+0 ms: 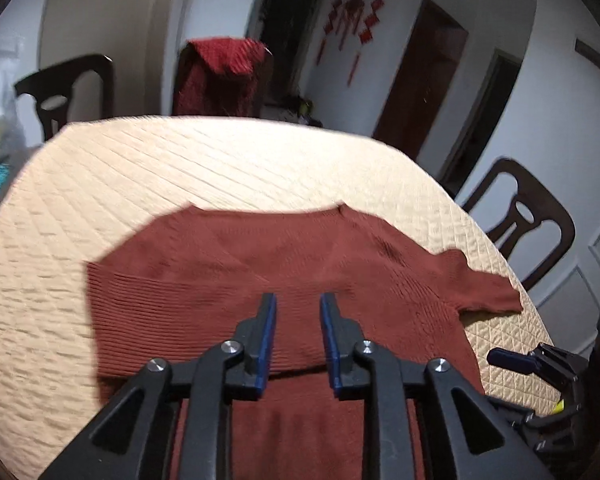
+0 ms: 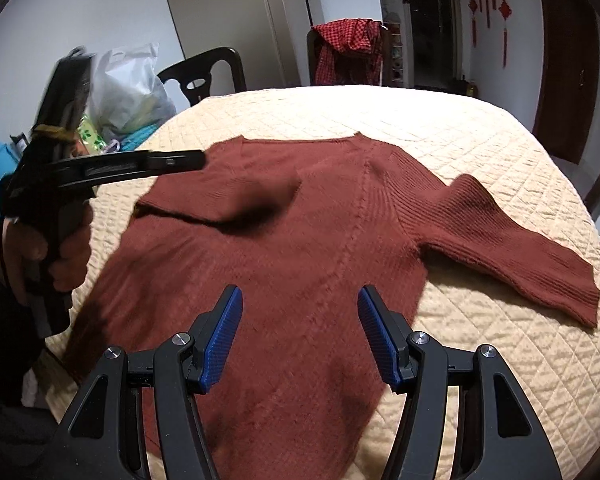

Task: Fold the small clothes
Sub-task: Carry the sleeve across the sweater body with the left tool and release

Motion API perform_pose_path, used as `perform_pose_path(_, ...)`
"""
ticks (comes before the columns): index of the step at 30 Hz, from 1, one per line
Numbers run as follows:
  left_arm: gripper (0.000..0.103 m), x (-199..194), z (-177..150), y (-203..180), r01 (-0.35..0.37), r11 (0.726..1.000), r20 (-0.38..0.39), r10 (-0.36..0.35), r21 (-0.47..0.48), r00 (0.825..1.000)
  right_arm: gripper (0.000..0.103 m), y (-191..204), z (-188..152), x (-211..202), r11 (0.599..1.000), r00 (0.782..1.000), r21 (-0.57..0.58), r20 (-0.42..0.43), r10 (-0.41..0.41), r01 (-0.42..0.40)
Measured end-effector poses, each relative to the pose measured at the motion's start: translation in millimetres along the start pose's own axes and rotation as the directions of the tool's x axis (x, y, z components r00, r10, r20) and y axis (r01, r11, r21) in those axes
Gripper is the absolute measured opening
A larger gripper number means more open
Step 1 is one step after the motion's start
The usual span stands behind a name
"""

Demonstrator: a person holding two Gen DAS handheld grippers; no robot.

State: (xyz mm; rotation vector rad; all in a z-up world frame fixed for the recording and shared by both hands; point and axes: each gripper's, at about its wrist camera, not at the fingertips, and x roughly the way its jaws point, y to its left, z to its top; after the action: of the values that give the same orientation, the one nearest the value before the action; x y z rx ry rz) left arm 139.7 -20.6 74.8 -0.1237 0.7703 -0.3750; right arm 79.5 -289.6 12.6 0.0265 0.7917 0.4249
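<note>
Rust-red ribbed knit sweater [image 2: 300, 240] — spread flat on the quilted cream table cover [image 2: 480, 140].

One sleeve is folded across the chest; the other sleeve is stretched out sideways, its cuff laid near the table's edge.

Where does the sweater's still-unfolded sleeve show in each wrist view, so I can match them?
Left wrist view: the outstretched sleeve lies right of centre, its cuff pointing toward the table's right edge.
Right wrist view: the same sleeve lies at the right, its cuff nearest the lower right.
Shared landmark: the chair draped with red checked cloth beyond the table.
</note>
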Motion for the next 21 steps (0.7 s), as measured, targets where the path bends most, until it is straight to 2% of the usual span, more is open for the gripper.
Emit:
perform_pose_path(3,0.026,-16.2,3.8,23.4,-0.079,0.997,0.030,0.079,-0.013,0.996,0.060,0.9,16.2,0.6,0.999,0.999,0.014,0.013,0.050,-0.050)
perform_pose_path(7,0.026,-16.4,6.5,59.9,-0.201,0.978,0.021,0.202,-0.048,0.979,0.060,2.0,39.5,17.7,0.994,0.995,0.039,-0.007,0.101,-0.101)
perform_pose_path(9,0.026,-10.4,4.1,74.7,-0.228,0.971,0.007,0.230,-0.076,0.973,0.058,3.0,54.4,35.0,0.992,0.993,0.044,-0.032,0.117,-0.116)
perform_pose_path(10,0.026,-5.4,3.1,81.9,-0.242,0.966,-0.005,0.243,-0.090,0.970,0.052,4.3,60.3,43.4,0.991,0.991,0.048,-0.046,0.124,-0.121)
perform_pose_path(14,0.026,18.5,-4.6,102.0,-0.266,0.956,-0.062,0.260,-0.123,0.964,0.045,8.4,78.1,86.3,0.990,0.983,0.063,-0.121,0.135,-0.128)
perform_pose_path(17,0.026,31.4,-7.1,110.4,-0.270,0.952,-0.086,0.260,-0.147,0.962,0.038,7.2,84.7,120.2,0.991,0.975,0.083,-0.190,0.118,-0.104)
perform_pose_path(19,0.023,36.4,-11.0,113.4,-0.265,0.952,-0.097,0.252,-0.153,0.963,0.017,7.5,85.0,136.5,0.991,0.969,0.091,-0.220,0.114,-0.096)
perform_pose_path(20,0.016,38.8,-12.2,113.9,-0.263,0.953,-0.104,0.250,-0.151,0.963,0.013,7.8,85.5,137.3,0.992,0.971,0.089,-0.213,0.109,-0.092)
perform_pose_path(21,0.014,39.6,-14.1,113.8,-0.265,0.953,-0.105,0.252,-0.146,0.962,0.007,8.0,87.5,137.3,0.990,0.971,0.095,-0.209,0.119,-0.101)
